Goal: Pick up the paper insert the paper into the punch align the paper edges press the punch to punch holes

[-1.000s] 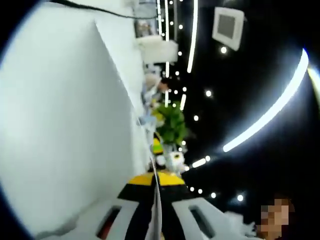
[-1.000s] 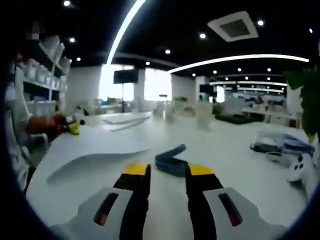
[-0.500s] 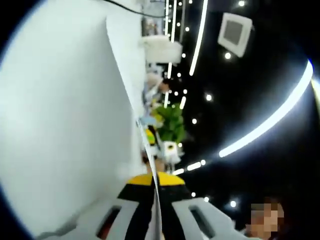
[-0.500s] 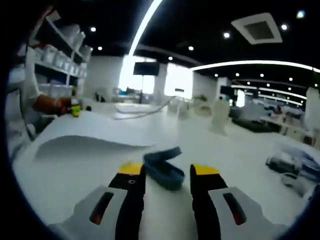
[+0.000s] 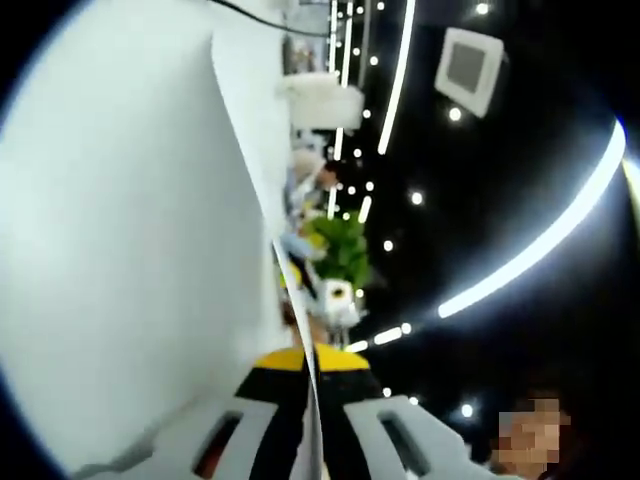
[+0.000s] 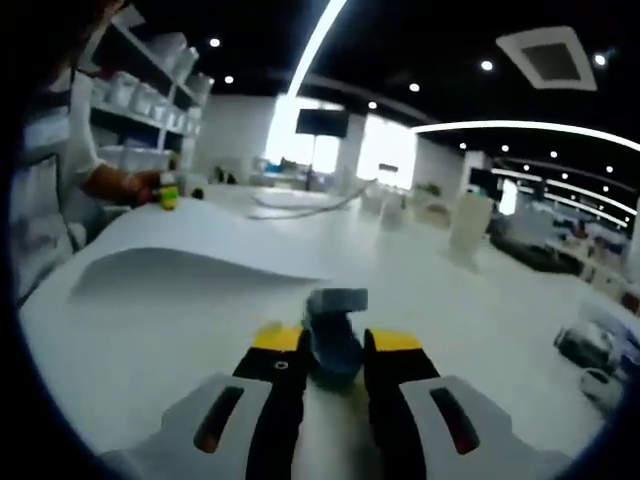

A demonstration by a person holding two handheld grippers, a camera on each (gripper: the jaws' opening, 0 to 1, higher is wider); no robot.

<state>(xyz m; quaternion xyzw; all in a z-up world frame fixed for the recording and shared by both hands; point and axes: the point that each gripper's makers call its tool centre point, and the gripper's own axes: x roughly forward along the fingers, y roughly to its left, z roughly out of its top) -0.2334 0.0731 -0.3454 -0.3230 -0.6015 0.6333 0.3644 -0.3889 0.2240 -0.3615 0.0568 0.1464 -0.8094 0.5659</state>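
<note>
In the left gripper view, which is rolled on its side, my left gripper (image 5: 312, 354) is shut on the edge of a white paper sheet (image 5: 293, 300). The sheet rises edge-on from between the jaws as a thin line. In the right gripper view the same paper (image 6: 190, 270) lies on the white table (image 6: 480, 310), its near edge curled up. A blue hole punch (image 6: 335, 335) stands right between the tips of my right gripper (image 6: 335, 345). The yellow-tipped jaws press against its two sides.
Shelves with white boxes (image 6: 130, 100) stand at the left, and a hand (image 6: 110, 185) shows beside them. A cable (image 6: 300, 205) lies across the far table. White devices (image 6: 590, 360) sit at the right edge. A green plant (image 5: 345, 250) stands further back.
My right gripper has moved forward until the punch stands between its jaws, and the jaw gap has narrowed onto it. The left gripper still holds the paper, hardly moved.
</note>
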